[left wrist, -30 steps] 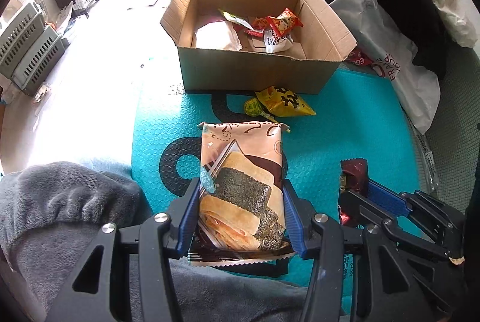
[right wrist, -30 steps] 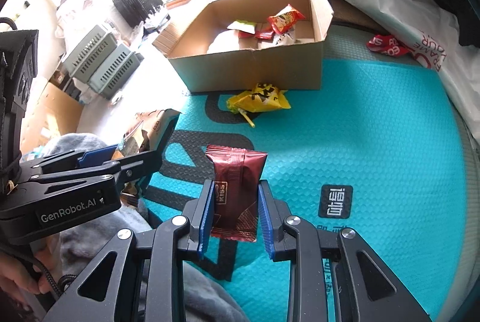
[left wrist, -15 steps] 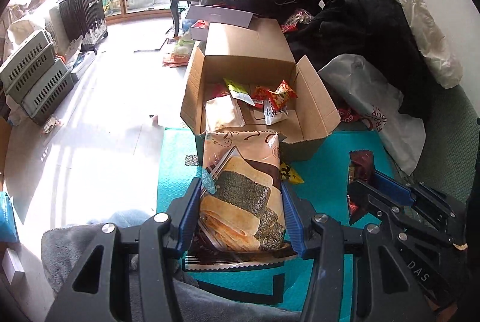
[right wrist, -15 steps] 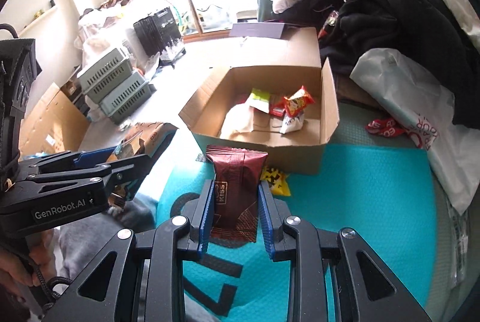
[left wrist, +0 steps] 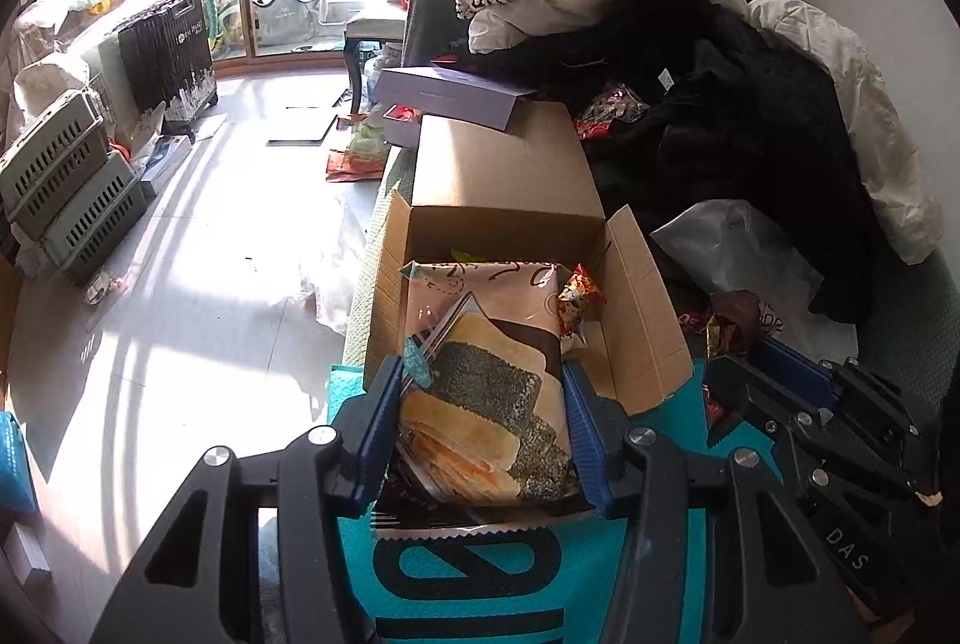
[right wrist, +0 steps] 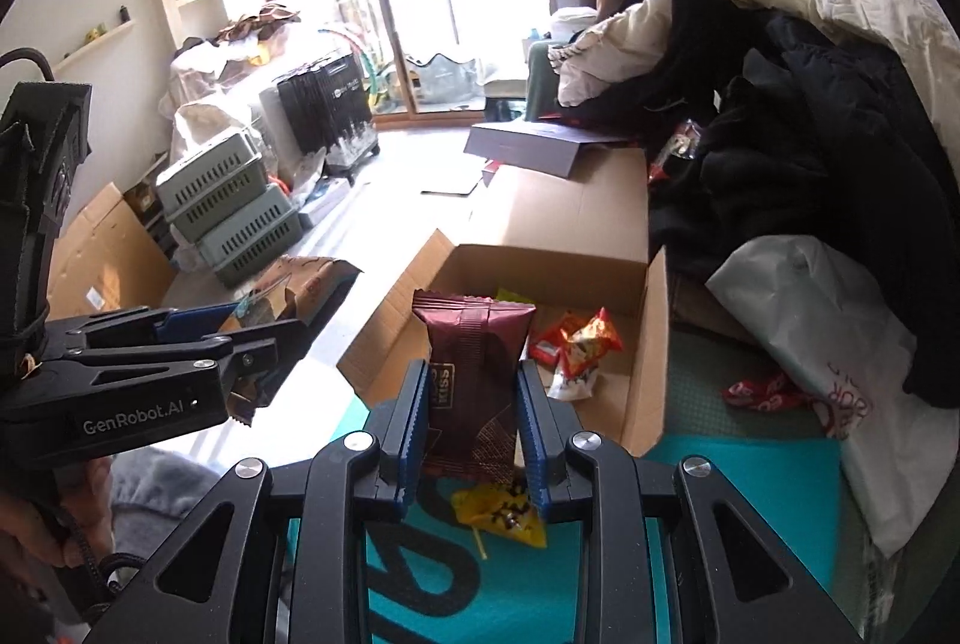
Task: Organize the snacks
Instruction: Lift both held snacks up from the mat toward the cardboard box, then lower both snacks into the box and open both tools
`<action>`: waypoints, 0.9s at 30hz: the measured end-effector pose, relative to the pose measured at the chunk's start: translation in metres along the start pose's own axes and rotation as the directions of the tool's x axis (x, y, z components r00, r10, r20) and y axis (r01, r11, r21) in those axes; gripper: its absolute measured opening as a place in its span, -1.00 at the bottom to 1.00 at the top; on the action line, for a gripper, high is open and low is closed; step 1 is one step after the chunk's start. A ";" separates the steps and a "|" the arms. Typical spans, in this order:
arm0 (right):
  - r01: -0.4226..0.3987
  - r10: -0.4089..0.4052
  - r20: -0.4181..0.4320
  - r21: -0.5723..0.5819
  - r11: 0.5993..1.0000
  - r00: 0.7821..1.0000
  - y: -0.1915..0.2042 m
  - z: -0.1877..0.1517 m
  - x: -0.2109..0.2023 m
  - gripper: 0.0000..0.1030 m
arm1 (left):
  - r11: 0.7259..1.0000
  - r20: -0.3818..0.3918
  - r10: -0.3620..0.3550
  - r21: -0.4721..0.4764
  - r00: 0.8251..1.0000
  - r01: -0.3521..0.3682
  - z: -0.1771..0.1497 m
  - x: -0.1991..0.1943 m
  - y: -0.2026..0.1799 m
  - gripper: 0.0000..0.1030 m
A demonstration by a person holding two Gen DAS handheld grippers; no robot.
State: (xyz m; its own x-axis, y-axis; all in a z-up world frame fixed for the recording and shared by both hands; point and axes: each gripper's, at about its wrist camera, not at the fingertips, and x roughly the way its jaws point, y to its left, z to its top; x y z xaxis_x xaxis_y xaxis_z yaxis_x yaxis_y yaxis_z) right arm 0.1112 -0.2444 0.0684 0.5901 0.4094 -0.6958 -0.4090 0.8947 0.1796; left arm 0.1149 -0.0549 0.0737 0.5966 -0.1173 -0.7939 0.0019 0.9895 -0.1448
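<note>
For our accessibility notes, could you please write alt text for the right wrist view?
The right gripper clamps a dark red snack packet upright in front of an open cardboard box that holds a few red-and-orange snack packets. A yellow wrapper lies on the teal mat below, and the left gripper, at left, holds another pack.

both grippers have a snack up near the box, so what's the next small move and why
Probably carry both a little further forward until they hang over the open box, then let go. The left gripper is shut on the seaweed pack, the right gripper on the brown bar, and both sit at the box's near edge.
</note>
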 end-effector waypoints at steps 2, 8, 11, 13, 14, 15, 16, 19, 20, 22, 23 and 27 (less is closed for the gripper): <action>-0.004 0.004 -0.004 -0.003 1.000 1.000 -0.004 0.008 0.010 -0.46 | 1.000 -0.001 0.008 0.001 1.000 -0.008 0.008 0.010 0.001 -0.02; -0.007 0.006 -0.033 -0.009 1.000 0.999 -0.014 0.023 0.044 -0.46 | 1.000 -0.037 0.023 0.001 0.999 -0.023 0.024 0.046 0.005 -0.02; -0.003 0.003 -0.055 0.003 1.000 0.998 -0.020 0.025 0.065 -0.46 | 0.999 -0.058 0.032 0.006 0.998 -0.031 0.026 0.066 0.008 -0.02; 0.003 -0.002 -0.071 0.017 1.000 0.997 -0.025 0.024 0.079 -0.46 | 0.999 -0.074 0.038 0.008 0.997 -0.037 0.027 0.081 0.009 -0.02; 0.007 -0.005 -0.080 0.024 1.000 0.997 -0.028 0.023 0.086 -0.46 | 0.999 -0.084 0.041 0.010 0.996 -0.040 0.027 0.088 0.010 -0.02; 0.012 -0.009 -0.089 0.031 0.999 0.996 -0.030 0.022 0.093 -0.46 | 0.999 -0.094 0.043 0.013 0.995 -0.042 0.026 0.096 0.011 -0.02; 0.016 -0.012 -0.099 0.038 0.999 0.995 -0.033 0.020 0.100 -0.46 | 0.999 -0.104 0.045 0.017 0.994 -0.043 0.026 0.104 0.012 -0.02; 0.029 -0.022 -0.122 0.057 0.998 0.992 -0.040 0.016 0.118 -0.46 | 0.999 -0.136 0.047 0.023 0.990 -0.044 0.024 0.126 0.015 -0.02; 0.036 -0.028 -0.128 0.061 0.997 0.991 -0.042 0.015 0.123 -0.46 | 0.999 -0.146 0.046 0.024 0.988 -0.043 0.023 0.133 0.015 -0.02; 0.051 -0.041 -0.138 0.066 0.997 0.990 -0.046 0.012 0.133 -0.46 | 0.999 -0.165 0.041 0.021 0.985 -0.038 0.021 0.147 0.017 -0.02; 0.056 -0.045 -0.146 0.070 0.996 0.988 -0.048 0.010 0.138 -0.46 | 0.999 -0.175 0.030 0.019 0.984 -0.027 0.020 0.154 0.017 -0.02; 0.074 -0.057 -0.184 0.085 0.994 0.981 -0.055 0.002 0.158 -0.46 | 0.999 -0.199 0.023 0.032 0.980 -0.017 0.017 0.176 0.015 -0.02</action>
State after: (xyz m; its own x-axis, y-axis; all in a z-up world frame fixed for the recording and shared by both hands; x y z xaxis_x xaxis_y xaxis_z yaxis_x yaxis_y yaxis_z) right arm 0.2286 -0.2285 -0.0505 0.4743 0.3174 -0.8211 -0.3032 0.9346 0.1861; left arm 0.2334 -0.0594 -0.0583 0.4249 -0.1095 -0.8986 0.0180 0.9935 -0.1125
